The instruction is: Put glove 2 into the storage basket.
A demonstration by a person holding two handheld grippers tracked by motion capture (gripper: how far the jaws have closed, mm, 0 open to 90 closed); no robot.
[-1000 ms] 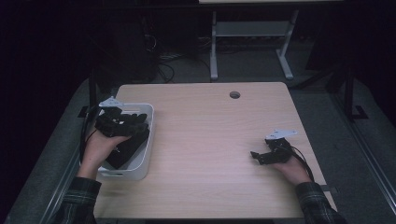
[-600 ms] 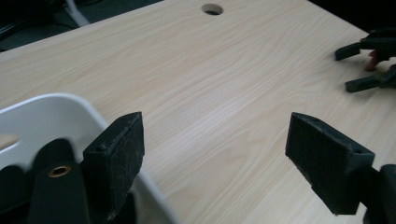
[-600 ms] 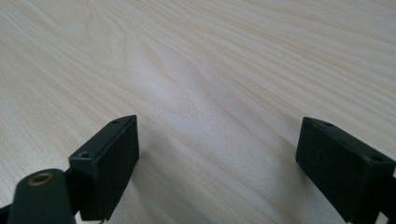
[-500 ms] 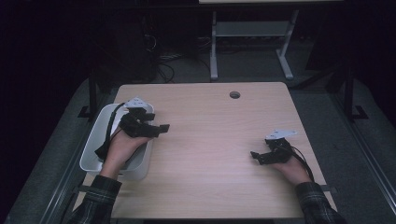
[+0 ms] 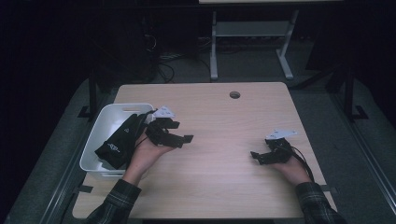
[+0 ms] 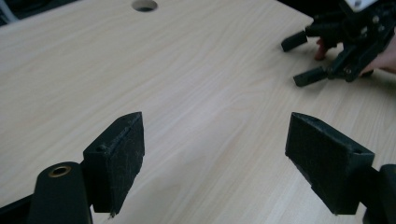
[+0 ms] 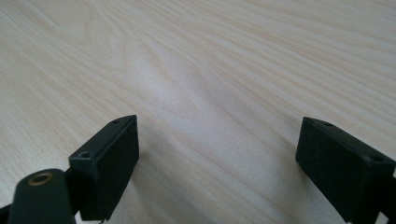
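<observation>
From above, my left gripper [image 5: 180,134] sits just right of the bin [image 5: 103,135], where the black pouch [image 5: 119,142] lies behind its empty, spread jaws. Its own camera shows bare table [image 6: 187,70] between them. My right gripper [image 7: 219,163] gapes idle too; nothing's been lifted out yet.

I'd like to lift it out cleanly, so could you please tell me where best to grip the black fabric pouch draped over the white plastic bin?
Probably pinch the black fabric pouch at its upper end draped across the white plastic bin rim, coming from the table side with the open left gripper; that raised, limp fold looks free.
</observation>
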